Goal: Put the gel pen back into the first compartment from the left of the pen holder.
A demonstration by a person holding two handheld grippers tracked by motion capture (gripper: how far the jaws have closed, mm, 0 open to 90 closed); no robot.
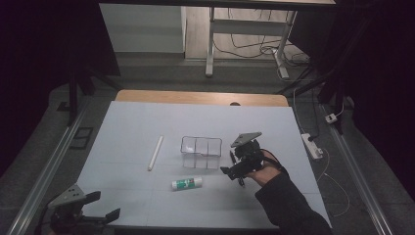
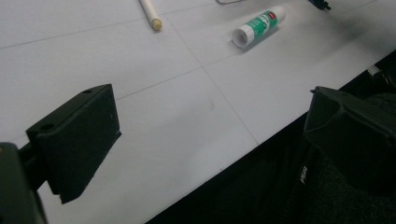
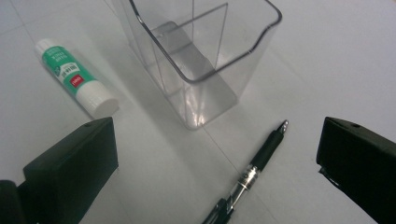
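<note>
Left tongs [image 1: 100, 205] sit at the near left corner of the desk [image 1: 132, 122], well apart from the clear organiser and nearer than it; jaws wide apart, nothing between them, and in the left gripper view they straddle the desk's near edge with bare white surface under one jaw. Next out, the glue stick [image 1: 187, 183] lies flat on the desk just on the near side of the organiser, green label, white cap [image 3: 100, 103]; in the left gripper view [image 2: 258, 26] its white end faces the camera. Right tongs [image 1: 234, 177] are held by a hand [image 1: 266, 169] in a dark sleeve, just beside the organiser's right end and slightly nearer than it; jaws fully apart, gripping nothing. A black pen [image 3: 254, 169] lies on the desk between those open jaws, touching neither, its tip pointing toward the organiser's near corner and stopping a little short of it. The clear organiser [image 1: 201, 152] stands upright near the middle of the desk, divided into compartments; whether anything lies inside I cannot tell. To the organiser's left, apart from it, a white rod [image 1: 155, 152] lies flat, running near to far; its cream end shows in the left gripper view [image 2: 152, 15].
</note>
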